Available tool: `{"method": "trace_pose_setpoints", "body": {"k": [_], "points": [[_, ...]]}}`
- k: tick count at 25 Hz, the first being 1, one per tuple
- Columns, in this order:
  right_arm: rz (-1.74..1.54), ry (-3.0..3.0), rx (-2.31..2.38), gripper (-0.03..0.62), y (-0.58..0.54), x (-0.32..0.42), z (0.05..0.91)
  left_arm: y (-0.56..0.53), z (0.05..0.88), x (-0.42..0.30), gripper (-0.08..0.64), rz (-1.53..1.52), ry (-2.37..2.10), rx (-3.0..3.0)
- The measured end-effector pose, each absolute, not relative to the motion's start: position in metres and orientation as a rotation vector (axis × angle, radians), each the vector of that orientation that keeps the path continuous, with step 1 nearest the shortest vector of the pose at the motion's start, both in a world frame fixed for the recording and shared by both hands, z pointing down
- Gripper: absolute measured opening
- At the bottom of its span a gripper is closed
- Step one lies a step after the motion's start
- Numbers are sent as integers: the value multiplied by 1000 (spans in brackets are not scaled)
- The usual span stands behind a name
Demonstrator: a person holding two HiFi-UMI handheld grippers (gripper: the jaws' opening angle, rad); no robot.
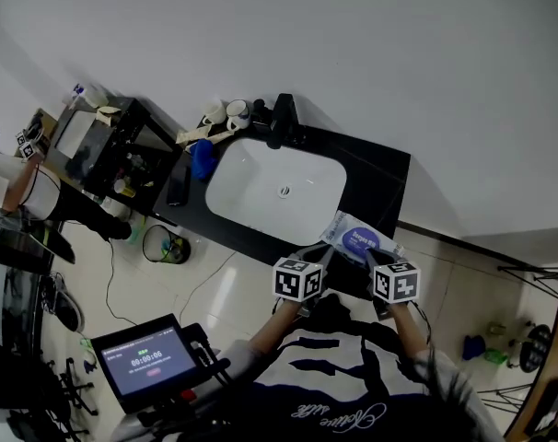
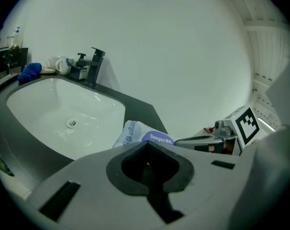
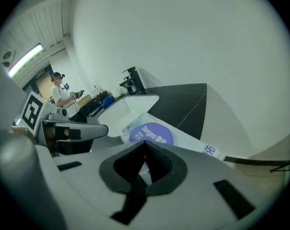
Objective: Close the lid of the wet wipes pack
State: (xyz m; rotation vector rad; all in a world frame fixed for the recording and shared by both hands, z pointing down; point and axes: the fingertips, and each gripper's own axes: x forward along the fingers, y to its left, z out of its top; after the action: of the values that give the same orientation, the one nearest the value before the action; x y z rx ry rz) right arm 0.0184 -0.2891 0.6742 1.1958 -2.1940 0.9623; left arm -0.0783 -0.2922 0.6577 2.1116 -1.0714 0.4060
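wet wipes pack point(image 1: 356, 240): lies flat on the black counter point(image 1: 378, 175), just beyond both sets of fingertips.
lid point(image 3: 151, 134): round purple flap, seems to lie flat on top of the pack, straight ahead of the right fingertips. The pack's white end runs off to their right.
right gripper point(image 3: 145, 144): fingers pressed together at the tips, nothing pinched. Tips at the pack's near edge; contact cannot be told.
left gripper point(image 2: 145, 145): fingers pressed together, nothing between them. The pack shows just past the tips.
spacing: the grippers sit side by side and near each other, the right one's tip just right of the left fingers.
sink point(image 2: 63, 114): white basin ahead and left of the left fingers, beside the pack.
faucet point(image 2: 93, 66): black, at the basin's far rim.
cups point(image 2: 59, 65), blue cloth point(image 2: 29, 72): beyond the basin, far left of the left fingers.
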Motion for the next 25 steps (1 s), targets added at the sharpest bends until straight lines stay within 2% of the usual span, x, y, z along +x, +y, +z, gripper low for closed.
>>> {"method": "trace_pose_setpoints", "body": {"k": [5,11,17,22,25], "points": [[961,-2339,1235,-2,-219,57,623,-234,613,-36,0,318,-1116,2145],[1010,-2430,1275,-2,-198,62,589,-224,589,-25,0,239,-1093,2163],[934,-2622,1337,-2,-98,127,524,-132,543,35,0,90,-1137,2203],[949,-2649,1318,-2,-93,123,524,-111,531,30,0,-19,-1159,2169],[927,-2685,1330,-2,-58,126,516,-56,524,32,0,-12,-1183,2166]]}}
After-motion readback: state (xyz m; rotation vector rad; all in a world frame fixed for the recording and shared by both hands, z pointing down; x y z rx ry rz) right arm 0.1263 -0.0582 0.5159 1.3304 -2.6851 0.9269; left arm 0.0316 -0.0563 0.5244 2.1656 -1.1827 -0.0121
